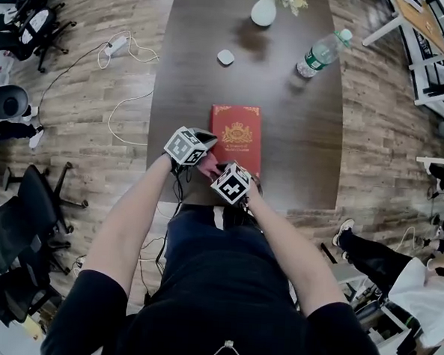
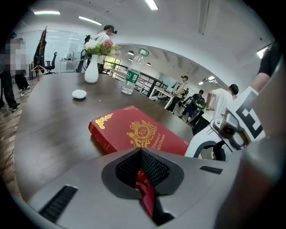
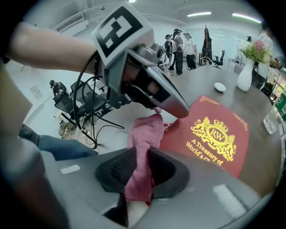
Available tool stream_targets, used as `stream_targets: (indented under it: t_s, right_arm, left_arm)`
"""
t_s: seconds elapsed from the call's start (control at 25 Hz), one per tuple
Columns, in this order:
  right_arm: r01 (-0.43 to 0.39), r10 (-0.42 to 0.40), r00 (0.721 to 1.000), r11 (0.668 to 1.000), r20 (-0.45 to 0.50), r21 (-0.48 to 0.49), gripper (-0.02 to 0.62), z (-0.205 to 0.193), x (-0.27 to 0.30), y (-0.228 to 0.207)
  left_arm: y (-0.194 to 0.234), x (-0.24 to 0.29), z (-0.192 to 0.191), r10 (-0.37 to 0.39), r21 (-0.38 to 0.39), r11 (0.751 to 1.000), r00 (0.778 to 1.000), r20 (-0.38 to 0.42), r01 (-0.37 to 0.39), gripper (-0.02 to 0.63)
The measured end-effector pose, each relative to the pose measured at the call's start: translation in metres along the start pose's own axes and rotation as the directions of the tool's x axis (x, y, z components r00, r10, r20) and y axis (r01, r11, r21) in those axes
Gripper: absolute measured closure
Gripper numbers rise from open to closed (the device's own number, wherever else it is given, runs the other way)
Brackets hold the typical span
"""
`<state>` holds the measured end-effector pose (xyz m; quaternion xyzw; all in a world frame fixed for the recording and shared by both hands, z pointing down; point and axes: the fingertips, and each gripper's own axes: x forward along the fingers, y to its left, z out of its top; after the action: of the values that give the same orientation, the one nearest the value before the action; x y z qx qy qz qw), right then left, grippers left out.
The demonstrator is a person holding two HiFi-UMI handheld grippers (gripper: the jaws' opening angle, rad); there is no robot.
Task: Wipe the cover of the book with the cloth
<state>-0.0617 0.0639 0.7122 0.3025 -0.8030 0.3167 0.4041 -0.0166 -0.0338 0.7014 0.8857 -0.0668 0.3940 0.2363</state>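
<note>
Right gripper view: right gripper [image 3: 137,172] clamped on the pink cloth [image 3: 144,134], left gripper [image 2: 142,172] pinching its far end. Cloth sits at the book [image 3: 210,134] edge. The whole cover looks unwiped.

Dark table [image 1: 299,140]: red book [image 1: 237,136], vase [image 1: 263,10], bottle [image 1: 322,53], white disc [image 1: 225,58], perhaps dish.

The book [image 1: 236,136] is bound in deep red and stamped with a gold crest, gold lettering and gold corner ornaments. The cloth [image 3: 142,147] is coloured dusty pink. The table [image 1: 191,66] is finished in dark brown. The vase [image 1: 264,10] is white, and the bottle [image 1: 319,55] is labelled in green. The left tongs [image 2: 142,167] and right tongs [image 3: 137,167] are moulded in grey, padded in black mesh and marked with black-and-white squares.
</note>
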Motion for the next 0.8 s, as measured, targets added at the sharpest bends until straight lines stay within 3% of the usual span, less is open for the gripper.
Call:
stream_targets:
  t_s: [0.16, 0.8]
  right_arm:
    - [-0.009, 0.009, 1.0, 1.0, 0.0, -0.002, 0.499, -0.002, -0.003, 0.005]
    - [-0.069, 0.069, 0.998, 0.997, 0.005, -0.031, 0.499, -0.018, -0.009, 0.03]
  left_arm:
    - [0.002, 0.013, -0.009, -0.008, 0.003, 1.0, 0.999, -0.049, 0.008, 0.611]
    - [0.003, 0.014, -0.008, 0.023, -0.039, 0.999, 1.0, -0.021, -0.023, 0.611]
